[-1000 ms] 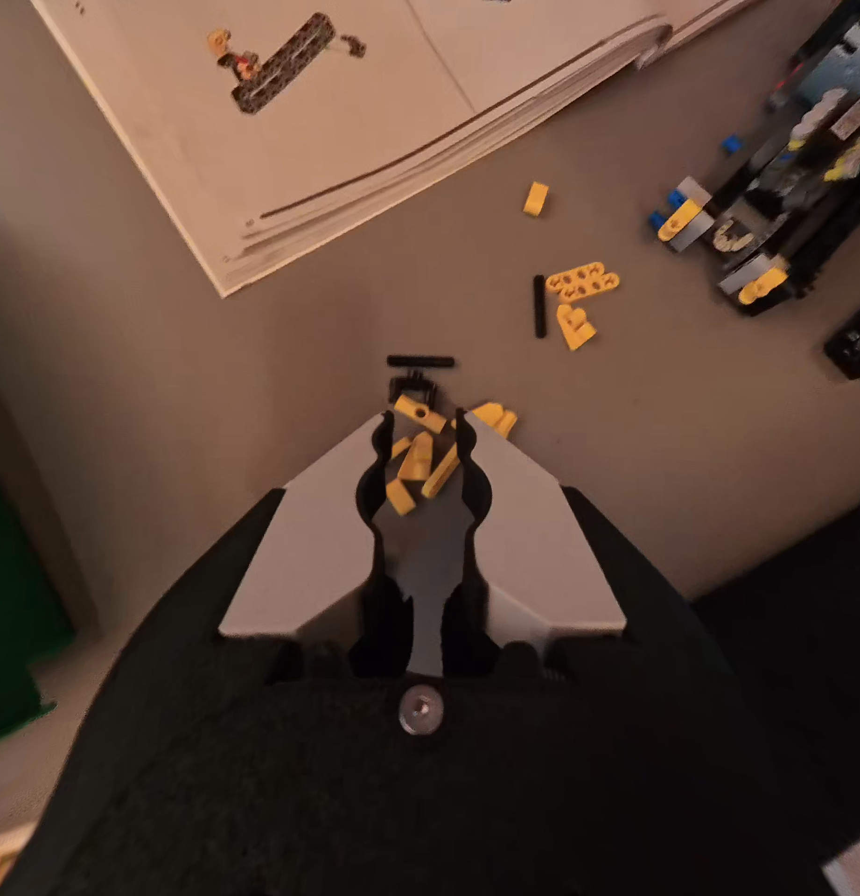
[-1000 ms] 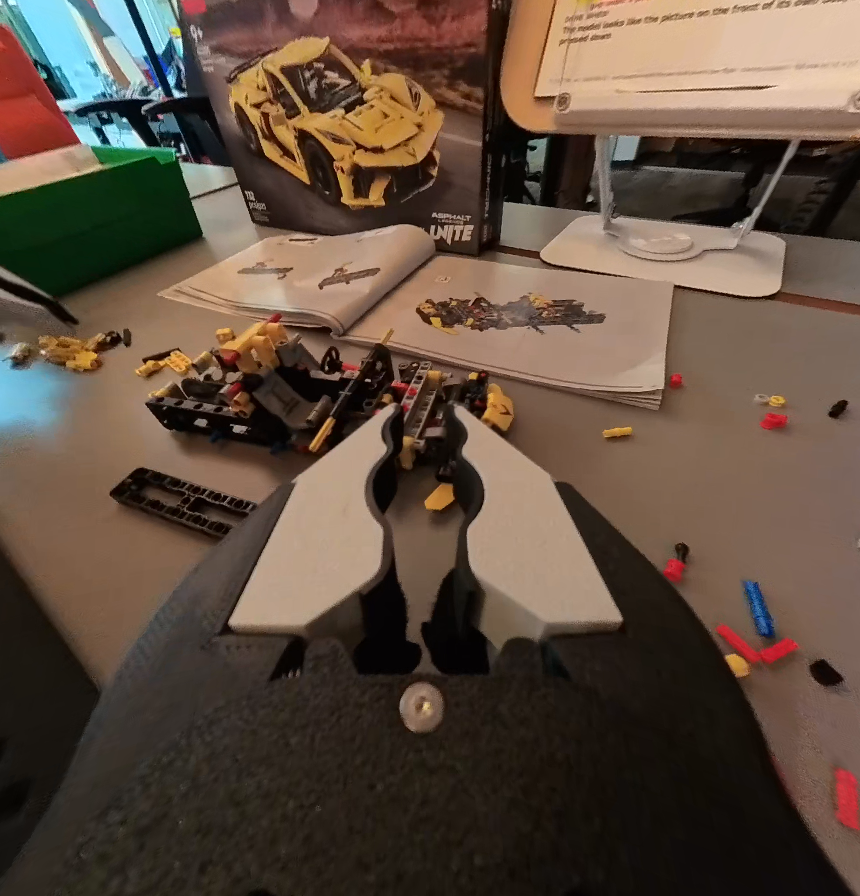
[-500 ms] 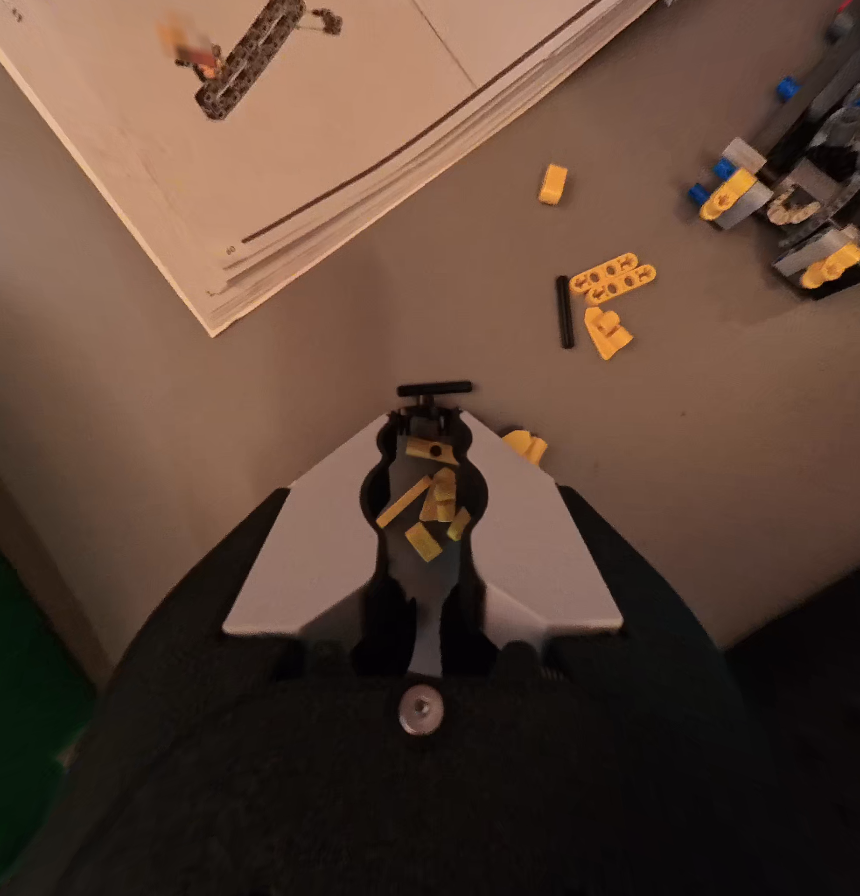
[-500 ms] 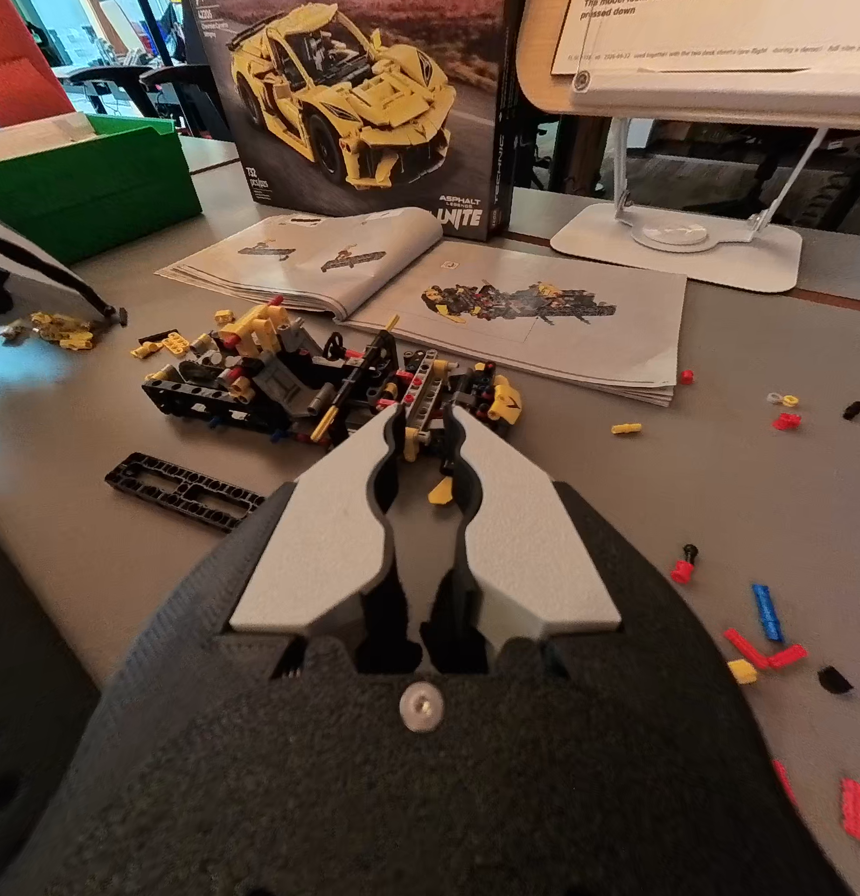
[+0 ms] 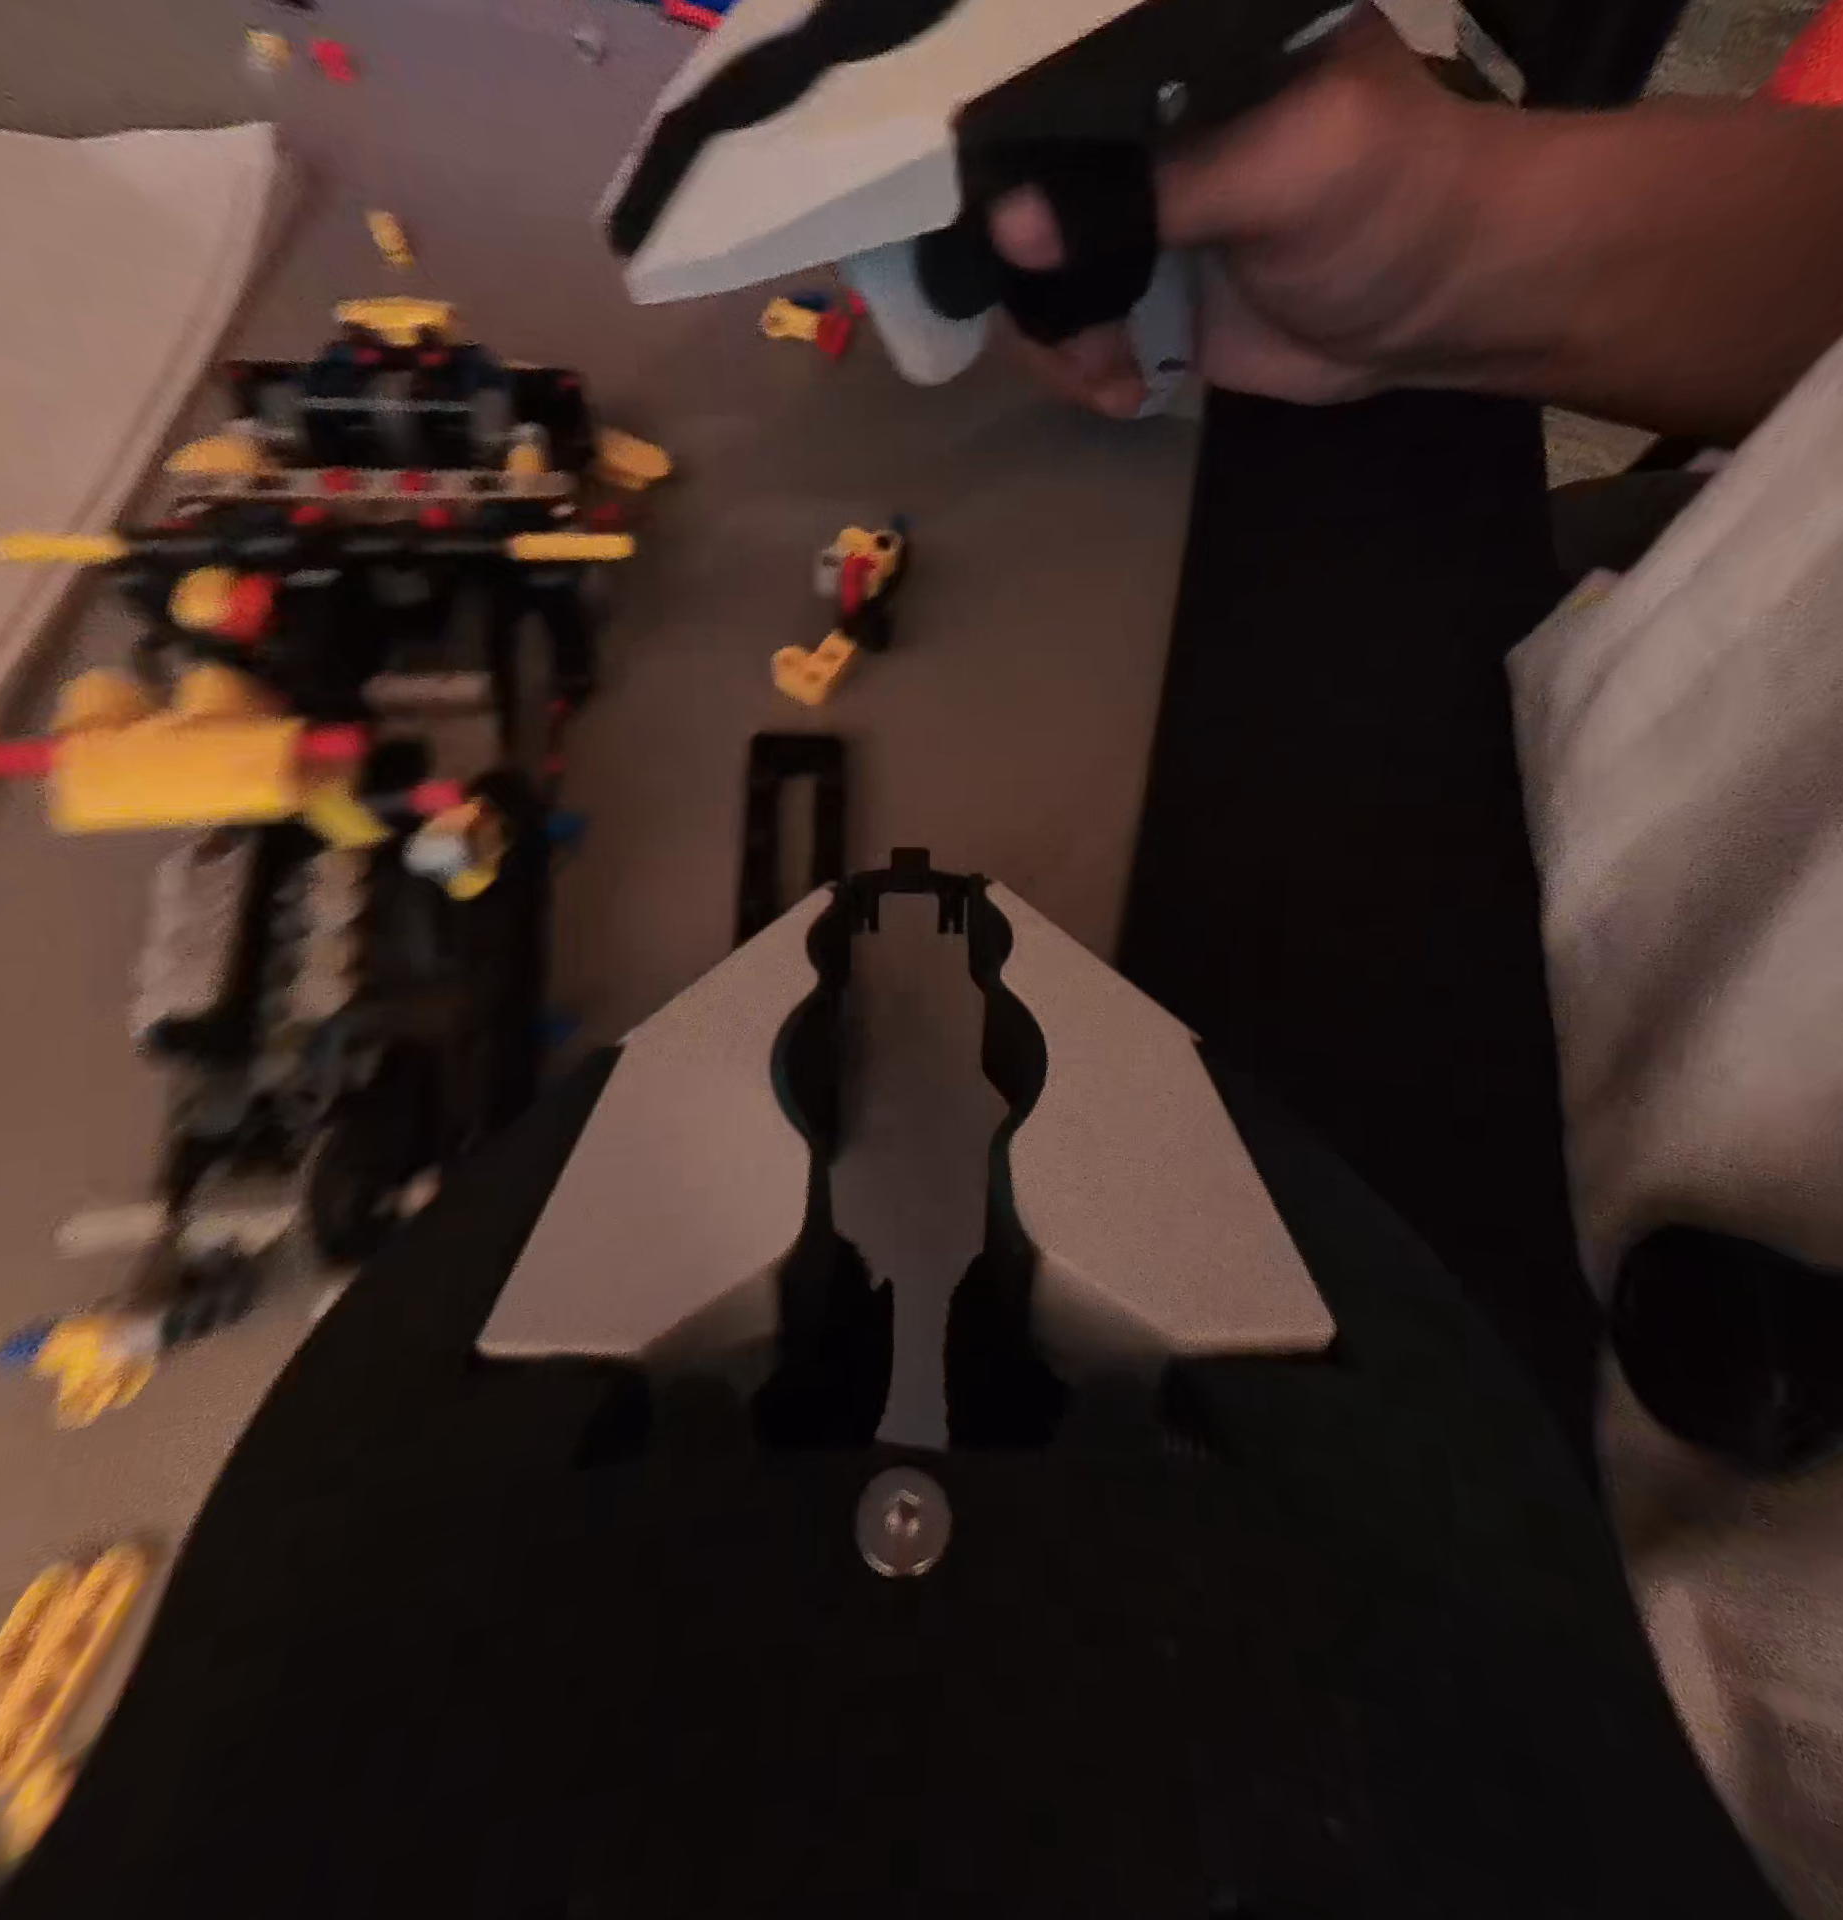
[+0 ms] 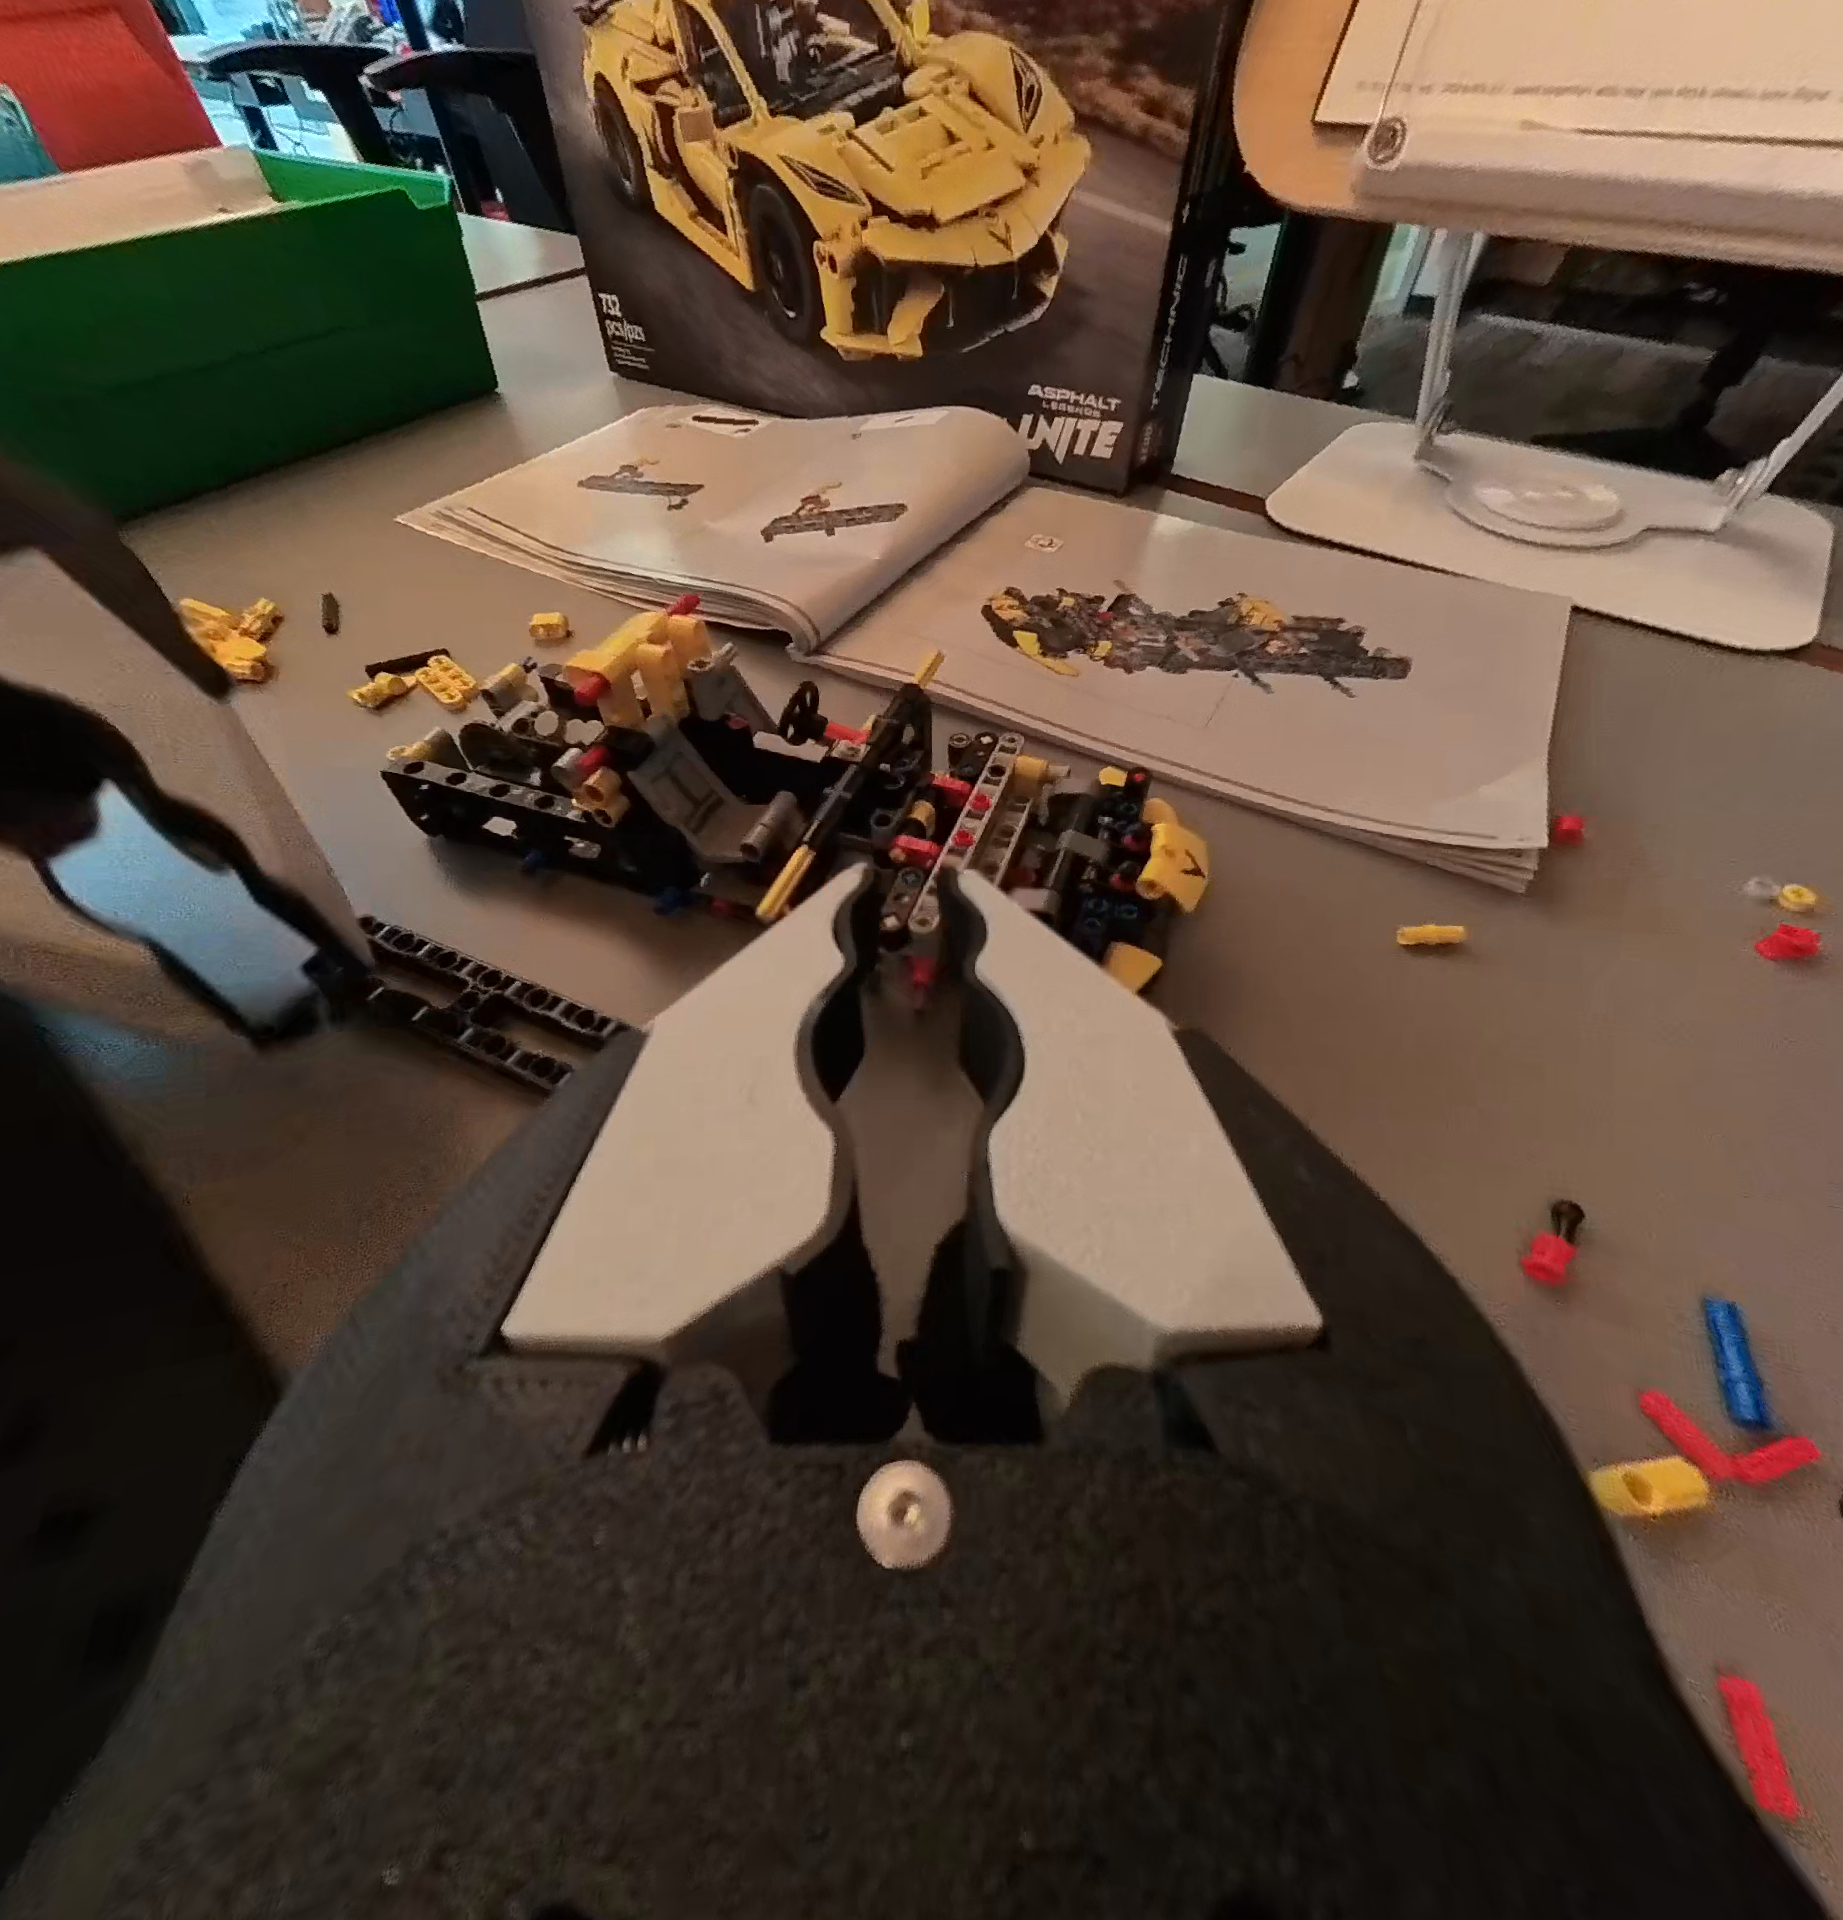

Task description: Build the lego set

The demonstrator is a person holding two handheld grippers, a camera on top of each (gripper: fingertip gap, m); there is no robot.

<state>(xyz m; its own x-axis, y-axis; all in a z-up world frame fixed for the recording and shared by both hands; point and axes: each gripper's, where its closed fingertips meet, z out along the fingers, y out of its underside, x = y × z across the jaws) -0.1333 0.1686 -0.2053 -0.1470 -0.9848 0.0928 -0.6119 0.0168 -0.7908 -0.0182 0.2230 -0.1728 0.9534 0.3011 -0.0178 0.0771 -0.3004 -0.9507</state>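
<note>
My left gripper (image 5: pixel 906 894): jaws drawn narrow onto a small black forked piece (image 5: pixel 909 883) pinched at the very tips; it hangs just above the table (image 5: pixel 1000 582) beside the black frame piece (image 5: pixel 787 805). That view is smeared by blur.

My right gripper (image 6: pixel 912 899): jaws narrowly apart, nothing between them that I can make out; it hovers low with its tips just short of the front of the car chassis (image 6: pixel 688 790).

Black frame piece: a long holed lattice flat on the table, loose, just in front of the chassis.

Car chassis: partly built, as I judge it. A black and grey underframe with a seat, a steering wheel, red pins and a few yellow panels. No wheels or outer bodywork that I can see, so most of the build looks left to do.

Loose parts: red, blue, yellow and black pins and connectors scattered to the right (image 6: pixel 1727 1444); a small cluster of yellow pieces (image 6: pixel 418 681) at far left.

Instruction booklet (image 6: pixel 1208 707): open behind the chassis, pages showing assembly drawings.

Set box (image 6: pixel 875 218): upright at the back, picturing a finished yellow sports car; printed lettering and a piece count are on it, which I leave untranscribed.

Green bin (image 6: pixel 200 322): far left. White stand (image 6: pixel 1561 520): far right, carrying a printed sheet.
</note>
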